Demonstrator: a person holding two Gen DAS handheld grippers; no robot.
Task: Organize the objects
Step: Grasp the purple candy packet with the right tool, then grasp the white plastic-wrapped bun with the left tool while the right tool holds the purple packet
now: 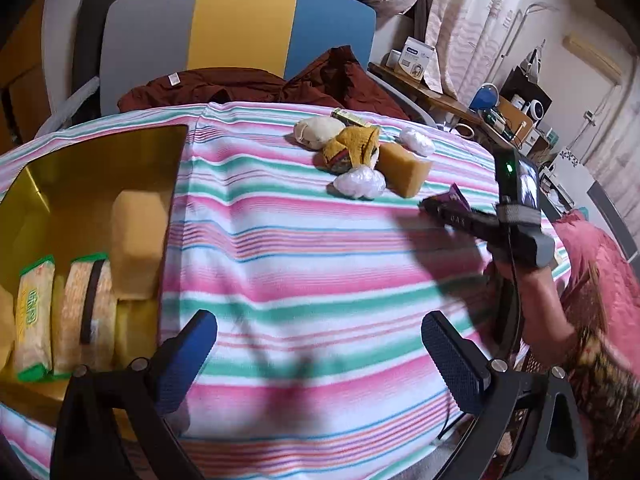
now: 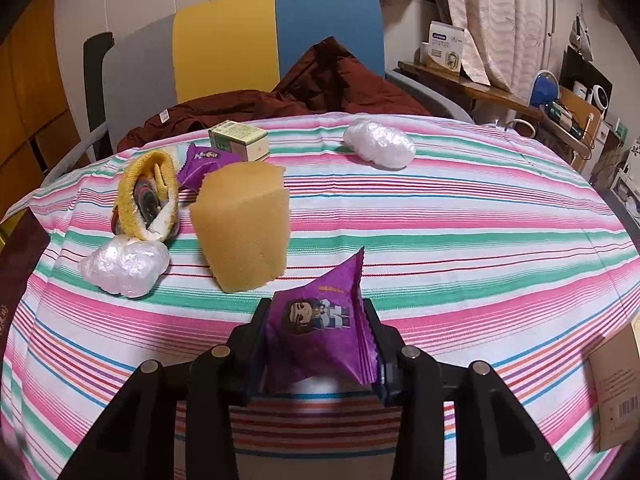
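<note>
Purple snack packet (image 2: 320, 320), cartoon figure print, crimped edges, pinched between fingers (image 2: 252, 344)

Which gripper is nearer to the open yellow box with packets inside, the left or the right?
Left. The left gripper hovers open just beside the yellow box. The right gripper is farther across the striped cloth, shut on a purple packet.

Left gripper (image 1: 320, 354): black frame, blue ribbed pads (image 1: 452, 360), round silver screws on the finger arms. Right gripper (image 2: 316, 340): black frame and fingers, same silver screws. Above the right gripper's handle, a small camera (image 1: 518, 180) with green light, grey strap, black cable. Pink patterned sleeve (image 1: 592, 280).
</note>
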